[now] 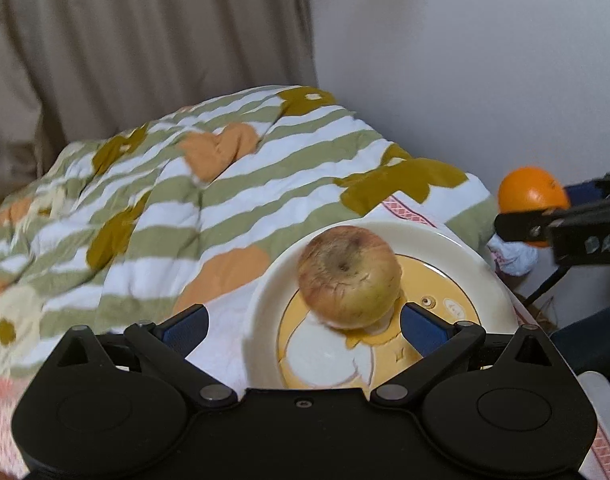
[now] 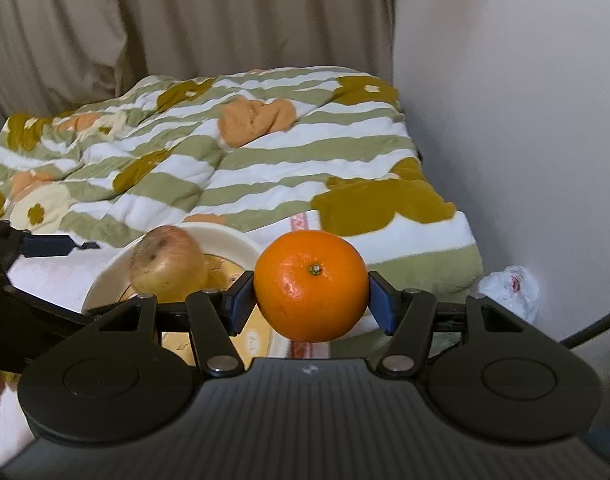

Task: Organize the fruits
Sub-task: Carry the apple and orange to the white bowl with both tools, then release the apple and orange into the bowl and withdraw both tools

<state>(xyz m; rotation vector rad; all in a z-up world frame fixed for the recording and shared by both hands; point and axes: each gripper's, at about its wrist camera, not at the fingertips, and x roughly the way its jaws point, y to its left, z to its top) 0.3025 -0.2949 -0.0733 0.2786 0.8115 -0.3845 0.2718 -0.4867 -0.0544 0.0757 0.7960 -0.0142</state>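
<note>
A yellow-red apple (image 1: 349, 276) sits in a cream bowl (image 1: 457, 252) with a yellow cartoon print. My left gripper (image 1: 303, 328) is open just in front of the apple, with its blue pads wide apart and not touching it. My right gripper (image 2: 310, 304) is shut on an orange (image 2: 310, 285) and holds it just right of the bowl (image 2: 241, 244). The apple (image 2: 167, 264) also shows in the right wrist view. The orange (image 1: 531, 196) and the right gripper's finger appear at the right edge of the left wrist view.
The bowl rests on a white cloth (image 2: 57, 276) with a pink border on a bed. A green-striped floral quilt (image 1: 185, 184) lies behind. A white wall (image 2: 525, 120) stands to the right, a beige curtain (image 1: 145, 40) behind. A crumpled plastic bag (image 2: 509, 284) lies by the wall.
</note>
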